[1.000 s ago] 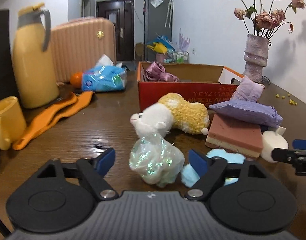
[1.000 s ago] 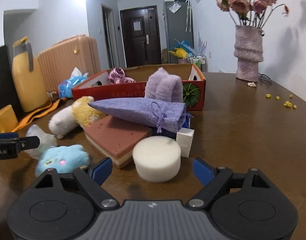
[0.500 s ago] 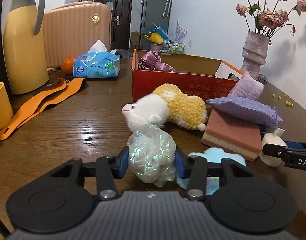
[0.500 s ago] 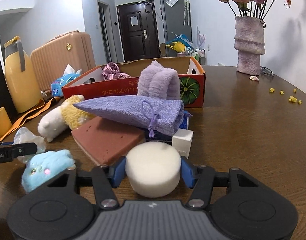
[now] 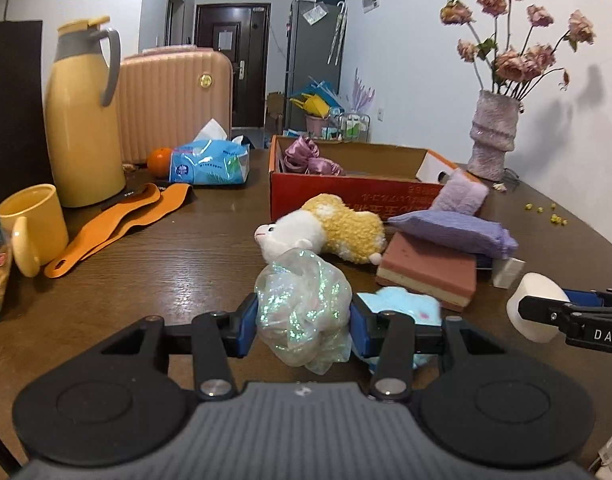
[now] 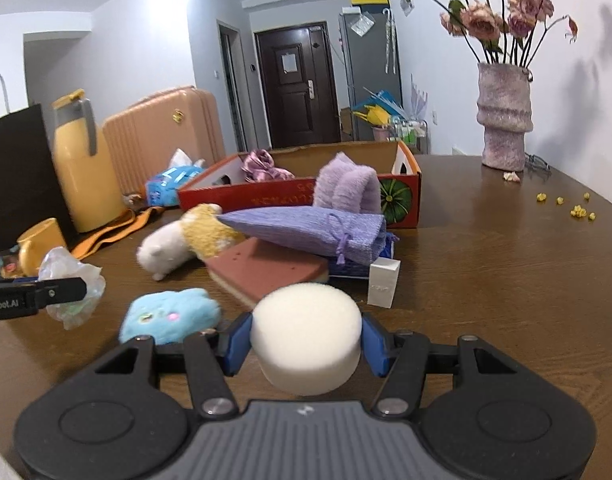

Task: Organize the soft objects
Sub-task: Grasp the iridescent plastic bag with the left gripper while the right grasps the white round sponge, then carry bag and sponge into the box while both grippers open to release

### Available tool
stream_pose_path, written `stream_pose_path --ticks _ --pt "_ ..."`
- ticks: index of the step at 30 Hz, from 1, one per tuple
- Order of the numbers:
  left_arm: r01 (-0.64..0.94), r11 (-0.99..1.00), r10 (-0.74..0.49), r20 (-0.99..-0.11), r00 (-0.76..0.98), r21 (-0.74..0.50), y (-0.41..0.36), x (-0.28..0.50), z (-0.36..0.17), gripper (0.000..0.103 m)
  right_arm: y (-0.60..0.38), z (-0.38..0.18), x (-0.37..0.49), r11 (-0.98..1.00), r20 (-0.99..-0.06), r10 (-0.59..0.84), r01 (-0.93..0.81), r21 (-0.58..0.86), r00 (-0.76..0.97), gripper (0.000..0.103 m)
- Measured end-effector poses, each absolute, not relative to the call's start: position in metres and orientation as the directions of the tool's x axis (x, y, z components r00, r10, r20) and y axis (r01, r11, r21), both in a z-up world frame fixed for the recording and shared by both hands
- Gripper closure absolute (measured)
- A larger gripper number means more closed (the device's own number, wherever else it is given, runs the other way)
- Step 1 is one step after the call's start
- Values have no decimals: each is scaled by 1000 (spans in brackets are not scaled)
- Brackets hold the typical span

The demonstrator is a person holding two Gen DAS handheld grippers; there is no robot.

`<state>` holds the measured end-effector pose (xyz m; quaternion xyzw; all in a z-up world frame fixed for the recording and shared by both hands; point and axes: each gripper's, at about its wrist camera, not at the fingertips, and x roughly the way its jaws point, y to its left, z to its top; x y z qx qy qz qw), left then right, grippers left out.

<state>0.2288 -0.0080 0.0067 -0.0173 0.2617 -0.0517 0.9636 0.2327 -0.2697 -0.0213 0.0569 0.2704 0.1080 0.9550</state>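
Observation:
My left gripper (image 5: 304, 322) is shut on an iridescent mesh puff (image 5: 302, 304), lifted a little off the table. My right gripper (image 6: 306, 342) is shut on a round white sponge (image 6: 306, 332), also raised. Each gripper shows at the edge of the other's view, with the puff (image 6: 72, 284) and the sponge (image 5: 532, 312). On the table lie a blue plush (image 6: 170, 314), a white-and-yellow plush animal (image 5: 326, 228), a pink sponge block (image 5: 428, 270), a purple drawstring pouch (image 6: 310, 232) and a lilac fluffy roll (image 6: 346, 188). Behind them stands a red cardboard box (image 5: 346, 196) holding a purple satin scrunchie (image 5: 310, 158).
On the left are a yellow thermos jug (image 5: 84, 132), a yellow mug (image 5: 32, 224), an orange strap (image 5: 118, 220), a tissue pack (image 5: 210, 162) and an orange (image 5: 160, 160). A vase of dried flowers (image 6: 504, 118) stands far right. A small white box (image 6: 383, 282) sits by the pouch.
Both grippers closed, the left on the mesh puff and the right on the round sponge, then lifted them slightly off the table.

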Motion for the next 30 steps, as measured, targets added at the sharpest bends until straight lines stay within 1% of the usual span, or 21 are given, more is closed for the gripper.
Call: stream_pose_path --ticks 13,24,30 --pt "134 989 -146 -385 911 -58 -12 155 38 56 -266 14 156 967 -395 251 -209 149 884 47" --pt "142 988 -153 -349 924 -58 -11 132 45 56 -264 24 133 965 -355 257 -221 138 899 47" --pt "144 988 -155 -348 925 -58 -11 132 45 56 -263 26 131 965 -350 259 -225 136 900 47"
